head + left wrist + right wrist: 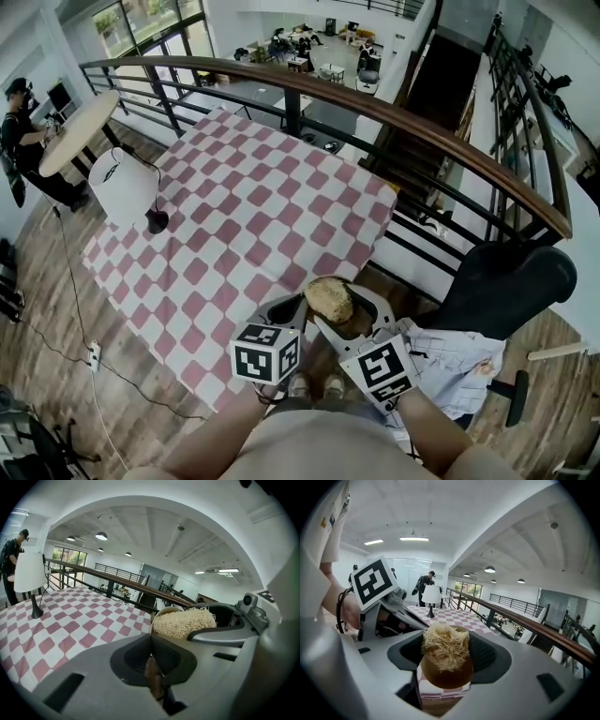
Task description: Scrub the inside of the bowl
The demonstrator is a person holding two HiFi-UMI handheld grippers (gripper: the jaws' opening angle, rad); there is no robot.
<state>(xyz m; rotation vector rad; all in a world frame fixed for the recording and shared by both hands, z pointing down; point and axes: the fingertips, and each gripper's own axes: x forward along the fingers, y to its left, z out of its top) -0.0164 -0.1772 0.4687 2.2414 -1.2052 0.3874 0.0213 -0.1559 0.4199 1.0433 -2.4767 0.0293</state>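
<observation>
Bowl (446, 680): small, round-bellied, dark glossy brown, paler along the rim. Held up in the air at lower centre of the head view, over the near right edge of a table (234, 202), close in front of the person's body. Stuffed at the mouth with a scrubber (444, 645), a pale straw-coloured wad of coarse, tangled fibres, covering most of the opening and bulging past the rim. At centre of the right gripper view, a brown ball with that shaggy tuft on top. At centre right of the left gripper view, a thin light rim curving round the fibres.

Pinched by its wall in the left gripper (152, 644), closed tight on a thin brown edge low in the middle of that view. Met from the other side by the right gripper (446, 657), clamped on the scrubber, one dark pad pressed to each flank of the wad. Behind each, a white cube (265, 353) of black square markers, side by side at the bottom of the head view.

Beyond, toward upper left: red-and-white checked cloth over the table, and a white-shaded lamp (124, 186) on a dark foot near its left edge. Farther out, a curved dark railing (375, 111) with a wooden top. At right, a black chair (511, 281). At upper left, a person (19, 127) in dark clothes.
</observation>
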